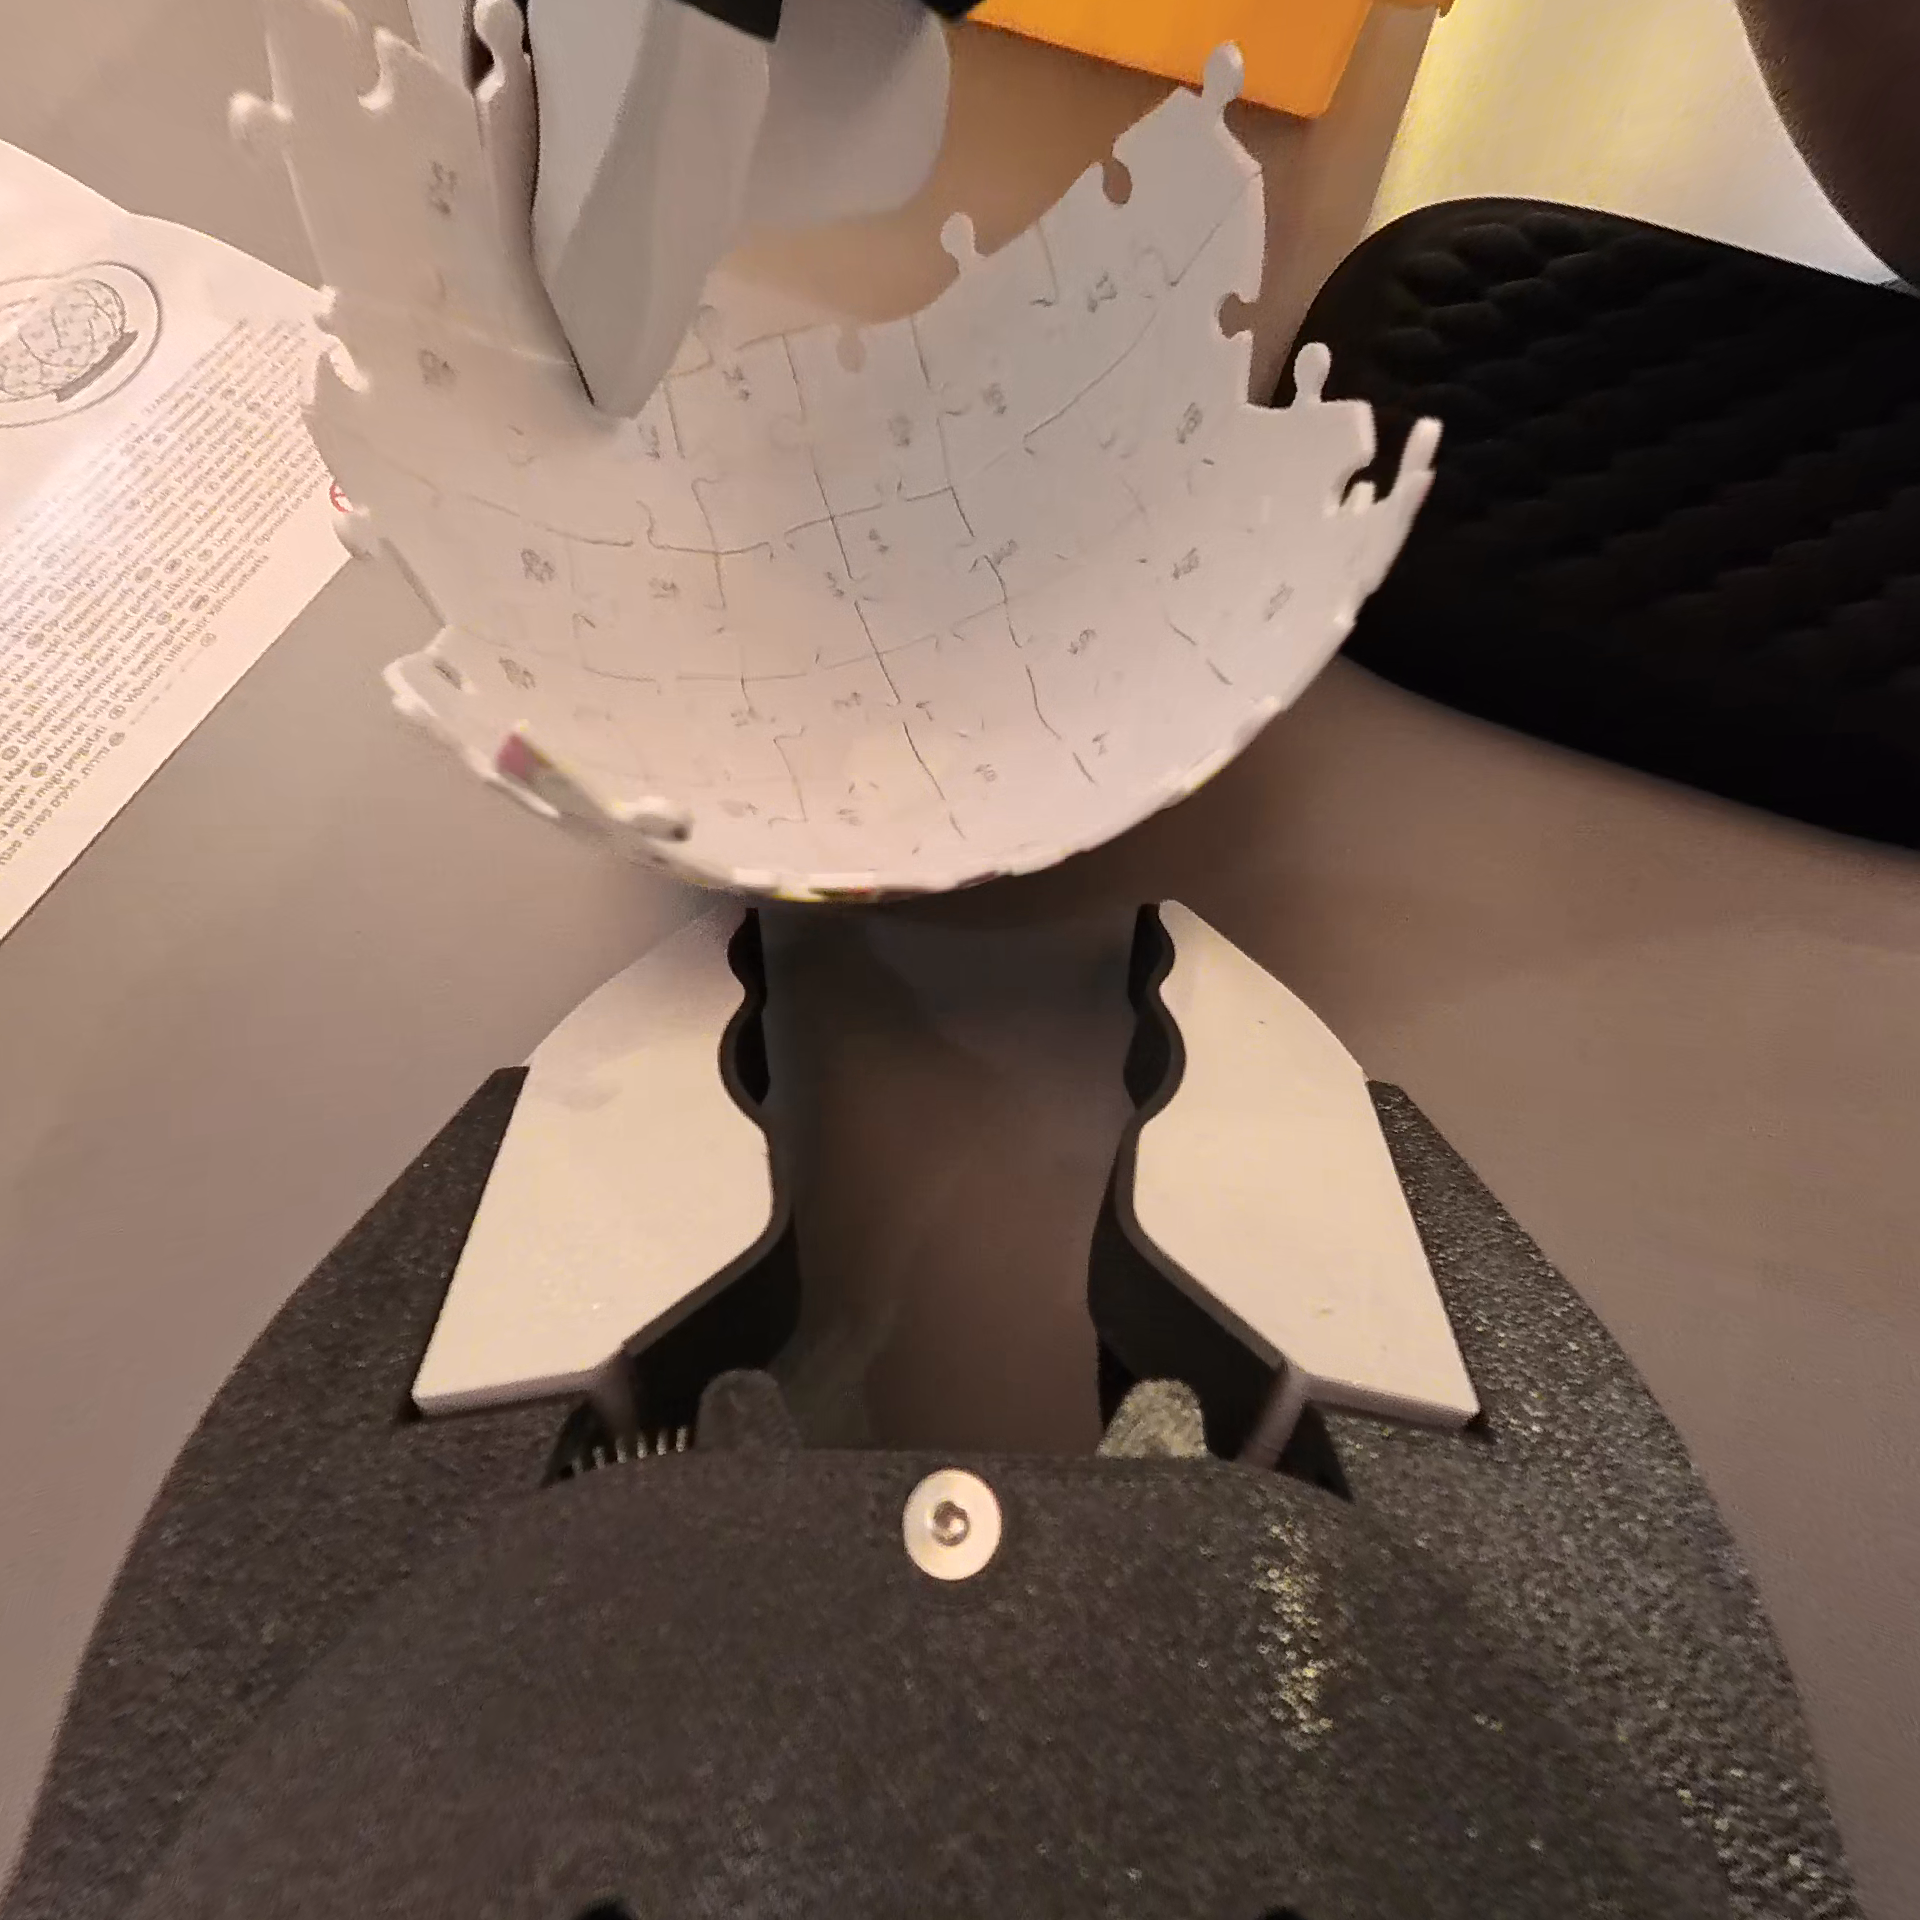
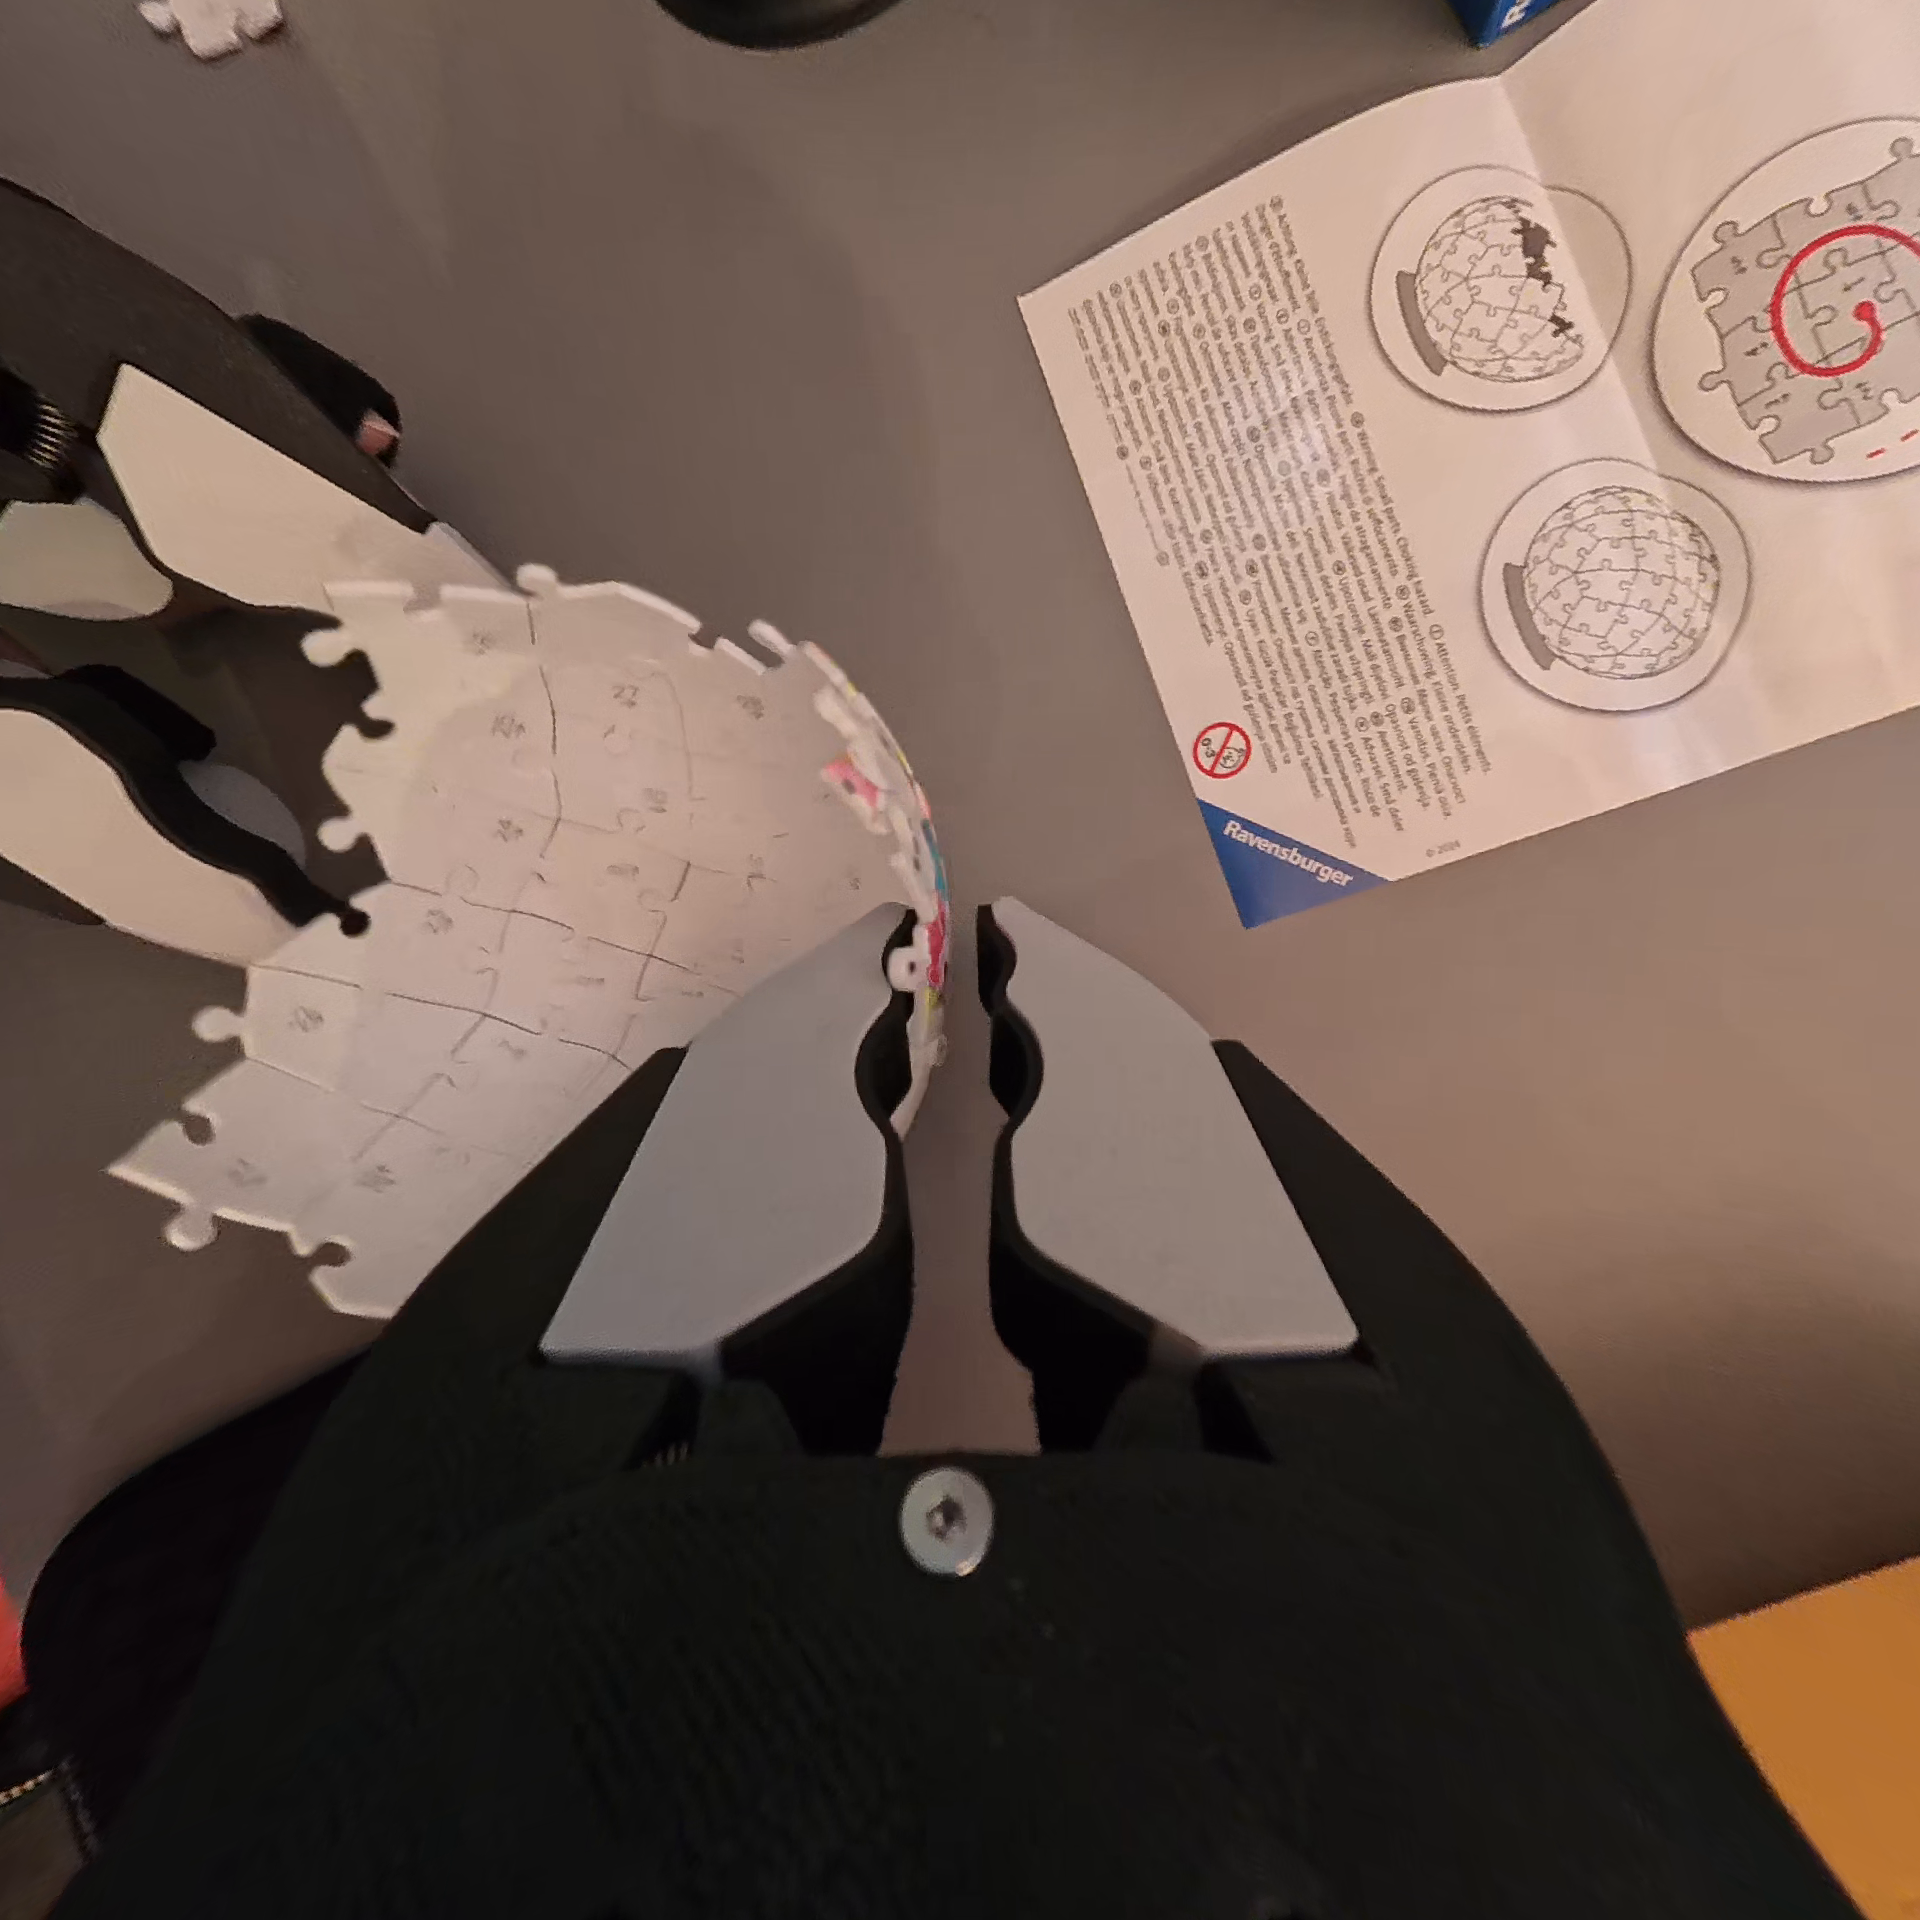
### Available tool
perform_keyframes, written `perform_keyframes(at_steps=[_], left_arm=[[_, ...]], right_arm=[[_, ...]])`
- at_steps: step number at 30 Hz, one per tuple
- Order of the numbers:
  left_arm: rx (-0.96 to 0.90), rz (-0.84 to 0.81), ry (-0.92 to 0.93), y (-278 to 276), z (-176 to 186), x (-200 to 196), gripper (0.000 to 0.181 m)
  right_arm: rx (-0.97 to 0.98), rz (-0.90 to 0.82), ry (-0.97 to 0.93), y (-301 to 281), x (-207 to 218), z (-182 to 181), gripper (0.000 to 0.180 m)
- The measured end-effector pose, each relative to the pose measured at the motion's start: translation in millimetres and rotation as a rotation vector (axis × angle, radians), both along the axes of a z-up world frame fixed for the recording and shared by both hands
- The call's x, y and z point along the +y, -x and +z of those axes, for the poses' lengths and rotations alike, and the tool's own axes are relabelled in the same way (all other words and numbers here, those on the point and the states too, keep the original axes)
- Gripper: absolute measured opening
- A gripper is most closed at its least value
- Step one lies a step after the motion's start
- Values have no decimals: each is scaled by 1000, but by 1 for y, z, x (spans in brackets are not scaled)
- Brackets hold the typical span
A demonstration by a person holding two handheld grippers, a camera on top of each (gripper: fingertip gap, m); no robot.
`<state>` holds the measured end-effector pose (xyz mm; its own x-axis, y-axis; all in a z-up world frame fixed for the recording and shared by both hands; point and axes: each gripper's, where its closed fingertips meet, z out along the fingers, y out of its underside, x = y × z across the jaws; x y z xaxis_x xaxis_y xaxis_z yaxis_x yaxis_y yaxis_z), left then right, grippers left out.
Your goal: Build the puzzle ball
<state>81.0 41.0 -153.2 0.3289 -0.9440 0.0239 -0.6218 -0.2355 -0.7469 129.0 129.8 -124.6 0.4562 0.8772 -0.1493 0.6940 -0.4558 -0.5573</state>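
The half-built puzzle ball (image 1: 883,582) is a white bowl-shaped shell of numbered pieces with a jagged rim, tilted on its side over the grey table. It also shows in the right wrist view (image 2: 540,883), with a coloured outside. My right gripper (image 2: 943,920) is closed on the shell's rim, one finger inside the bowl and one outside. That inner finger shows in the left wrist view (image 1: 644,260). My left gripper (image 1: 954,930) is open, with its fingertips just under the shell's lowest edge. Its fingers (image 2: 239,488) straddle the opposite rim without closing.
An instruction leaflet (image 1: 104,468) lies at the left; it also shows in the right wrist view (image 2: 1507,468). A black padded mat (image 1: 1610,520) lies to the right. An orange box (image 1: 1195,52) stands behind. Loose white pieces (image 2: 213,21) and a blue box corner (image 2: 1507,21) lie at the far edge.
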Motion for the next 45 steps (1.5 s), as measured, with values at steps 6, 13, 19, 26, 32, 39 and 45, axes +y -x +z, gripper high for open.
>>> perform_keyframes(at_steps=[6, 13, 19, 26, 32, 39, 45], left_arm=[[-2, 0, 2, 0, 0, 0, 67], [-4, 4, 4, 0, 0, 1, 67], [-5, 11, 13, 0, 0, 2, 68], [-12, -1, 0, 0, 2, -1, 67], [-29, -39, 18, 0, 3, -15, 66], [-121, 25, 55, 25, 31, -9, 67], [-385, 0, 211, 44, 105, 33, 72]], right_arm=[[52, 12, 18, 3, -1, 4, 13], [26, 12, 17, 0, -1, 4, 5], [4, 7, -13, -3, 1, 10, 18], [-46, 10, -65, -7, 2, 15, 21], [-58, -31, -126, -16, 2, 37, 26], [15, -176, -191, -30, -39, 80, 27], [144, -275, -108, -23, -111, 72, 24]])
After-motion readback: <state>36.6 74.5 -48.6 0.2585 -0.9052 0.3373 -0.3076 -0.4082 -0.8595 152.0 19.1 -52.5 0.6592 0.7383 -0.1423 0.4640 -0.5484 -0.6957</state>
